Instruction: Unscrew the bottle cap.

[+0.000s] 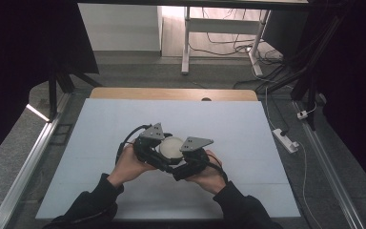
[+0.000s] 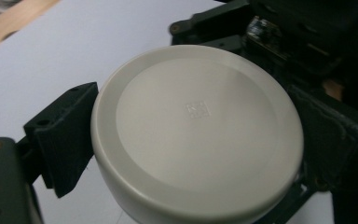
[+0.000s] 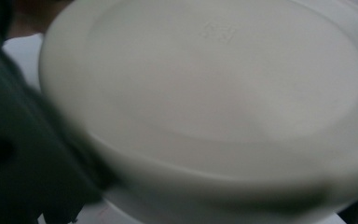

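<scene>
Both grippers meet around one round, cream-white plastic lid (image 1: 171,147) above the pale blue table mat (image 1: 100,143): the left gripper (image 2: 186,140) pinches its rim from opposite sides, likely steadying it; the right gripper (image 1: 190,157) crowds it, grip unclear.

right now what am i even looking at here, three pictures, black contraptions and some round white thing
A person sits at a table covered by a pale sheet and holds a hand-operated two-jaw gripper in each hand. The high view looks down from above: the left gripper and the right gripper meet around a round white lid-like disc. The other two pictures come from cameras riding on the grippers. In the left gripper view the disc sits between that gripper's black jaws, which press its rim. The right gripper view is very close and blurred, so its grip on the disc is unclear.
</scene>
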Demonstrator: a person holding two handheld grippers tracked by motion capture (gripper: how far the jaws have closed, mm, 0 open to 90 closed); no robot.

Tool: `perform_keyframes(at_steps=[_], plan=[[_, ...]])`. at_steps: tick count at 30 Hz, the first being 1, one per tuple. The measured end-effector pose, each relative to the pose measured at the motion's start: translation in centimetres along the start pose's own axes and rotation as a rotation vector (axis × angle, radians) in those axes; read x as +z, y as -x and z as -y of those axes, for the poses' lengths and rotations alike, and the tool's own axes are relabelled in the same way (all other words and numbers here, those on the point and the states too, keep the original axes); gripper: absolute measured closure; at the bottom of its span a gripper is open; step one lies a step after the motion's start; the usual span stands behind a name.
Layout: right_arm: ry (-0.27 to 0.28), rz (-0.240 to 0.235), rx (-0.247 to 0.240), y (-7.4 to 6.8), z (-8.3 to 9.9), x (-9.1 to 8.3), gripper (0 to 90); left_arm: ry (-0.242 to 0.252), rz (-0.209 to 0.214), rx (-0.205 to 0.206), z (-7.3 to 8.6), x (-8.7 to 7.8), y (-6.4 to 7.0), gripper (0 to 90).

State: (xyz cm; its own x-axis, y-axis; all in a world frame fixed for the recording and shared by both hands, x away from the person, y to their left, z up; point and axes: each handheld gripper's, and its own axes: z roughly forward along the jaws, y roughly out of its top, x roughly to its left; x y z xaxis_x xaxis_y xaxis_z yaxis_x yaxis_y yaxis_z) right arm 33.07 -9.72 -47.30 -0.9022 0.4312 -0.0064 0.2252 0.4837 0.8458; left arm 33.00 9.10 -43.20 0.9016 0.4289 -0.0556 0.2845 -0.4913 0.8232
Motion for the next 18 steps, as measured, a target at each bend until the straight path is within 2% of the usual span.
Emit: perform_keyframes(at_steps=[4, 7, 8, 10, 11, 12, 14, 16, 17, 18], plan=[[-0.012, 0.046, 0.013, 0.1, 0.1, 0.1, 6.7, 0.003, -0.092, -0.056, -0.1, 0.6, 0.8, 7.9], [-0.02, 0.056, 0.022, 0.2, 0.2, 0.2, 6.7, -0.001, -0.129, -0.067, -0.1, 0.9, 1.2, 7.8], [-0.019, 0.055, 0.024, 0.2, 0.2, 0.2, 6.7, -0.003, -0.125, -0.045, -0.1, 0.9, 1.2, 7.6], [-0.014, 0.046, 0.021, 0.2, 0.1, 0.1, 6.7, -0.004, -0.12, -0.033, -0.2, 0.9, 1.1, 4.8], [-0.01, 0.04, 0.017, 0.1, 0.0, 0.1, 6.7, -0.013, -0.106, -0.024, -0.3, 0.8, 1.0, 1.6], [-0.006, 0.034, 0.009, 0.0, 0.0, 0.0, 6.7, -0.007, -0.091, 0.007, -0.5, 0.4, 0.9, 1.3], [0.001, 0.014, 0.004, -0.1, -0.1, 0.0, 6.7, -0.009, -0.054, 0.04, -0.6, -0.2, 0.8, 0.0], [0.005, -0.002, -0.004, -0.2, -0.1, 0.0, 6.7, -0.007, -0.045, 0.056, -0.7, -0.5, 0.8, 0.0], [0.007, -0.013, -0.008, -0.3, -0.1, 0.0, 6.7, -0.007, -0.007, 0.09, -0.7, -0.9, 0.7, 0.0], [0.007, -0.013, -0.008, -0.3, -0.1, 0.0, 6.7, -0.007, -0.007, 0.09, -0.7, -0.9, 0.7, 0.0]])
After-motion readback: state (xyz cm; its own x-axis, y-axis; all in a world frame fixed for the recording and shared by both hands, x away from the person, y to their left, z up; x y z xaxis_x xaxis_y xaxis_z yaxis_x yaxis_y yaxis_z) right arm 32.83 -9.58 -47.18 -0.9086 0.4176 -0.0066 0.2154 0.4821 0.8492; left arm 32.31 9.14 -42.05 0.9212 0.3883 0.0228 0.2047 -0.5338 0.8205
